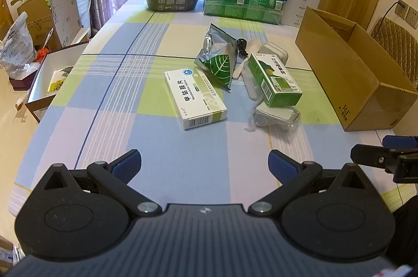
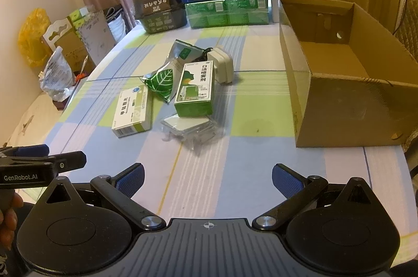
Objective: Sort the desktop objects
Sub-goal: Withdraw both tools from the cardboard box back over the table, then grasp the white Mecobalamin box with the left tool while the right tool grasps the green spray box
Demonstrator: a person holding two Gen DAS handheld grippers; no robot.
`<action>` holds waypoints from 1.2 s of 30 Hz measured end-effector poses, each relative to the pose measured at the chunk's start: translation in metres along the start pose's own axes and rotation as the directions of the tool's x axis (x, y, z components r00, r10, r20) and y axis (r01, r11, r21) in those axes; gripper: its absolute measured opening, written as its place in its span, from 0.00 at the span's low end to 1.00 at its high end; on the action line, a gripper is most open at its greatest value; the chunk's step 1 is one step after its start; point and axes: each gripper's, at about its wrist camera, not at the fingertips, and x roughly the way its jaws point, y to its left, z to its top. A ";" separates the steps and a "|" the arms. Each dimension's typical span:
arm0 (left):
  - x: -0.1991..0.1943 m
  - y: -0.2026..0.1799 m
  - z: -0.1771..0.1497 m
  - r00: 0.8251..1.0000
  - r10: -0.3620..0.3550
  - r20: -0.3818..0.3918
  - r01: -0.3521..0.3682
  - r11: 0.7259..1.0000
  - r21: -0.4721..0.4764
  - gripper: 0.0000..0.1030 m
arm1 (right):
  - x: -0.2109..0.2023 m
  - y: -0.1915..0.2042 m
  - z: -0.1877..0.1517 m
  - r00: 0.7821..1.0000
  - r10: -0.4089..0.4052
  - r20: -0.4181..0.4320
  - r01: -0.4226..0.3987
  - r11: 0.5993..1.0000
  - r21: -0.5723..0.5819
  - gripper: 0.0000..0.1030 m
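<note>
From my left wrist camera, my left gripper (image 1: pixel 203 164) hovers low over the checked tablecloth (image 1: pixel 162 146) with its jaws spread wide and nothing between them. The clutter to sort sits ahead at mid-table: a white medicine box (image 1: pixel 194 99) nearest, a foil sachet with a leaf print (image 1: pixel 218 60) just behind it, and a green spray box (image 1: pixel 274 79) leaning on a clear plastic packet (image 1: pixel 277 116). I judge that stack the risk: pulling the green box carelessly could drag the crinkly packet along or tip the box off it. The cardboard box (image 1: pixel 365 83) stands to the right, its inside mostly hidden from here. From my right wrist camera, my right gripper (image 2: pixel 207 180) is likewise fully open and empty, well short of the pile. The cardboard box (image 2: pixel 347 115) shows a bare floor, nothing in it that I can see. A white charger plug (image 2: pixel 222 64) touches the far end of the green spray box (image 2: pixel 194 90), with a dark cable behind it; the cable could snag if I lift the plug.
</note>
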 end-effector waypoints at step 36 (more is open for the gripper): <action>0.102 0.017 0.057 0.999 0.024 -0.039 -0.025 0.999 -0.030 0.99 | 0.092 0.007 0.069 0.999 0.018 0.036 -0.015 0.997 -0.078 0.98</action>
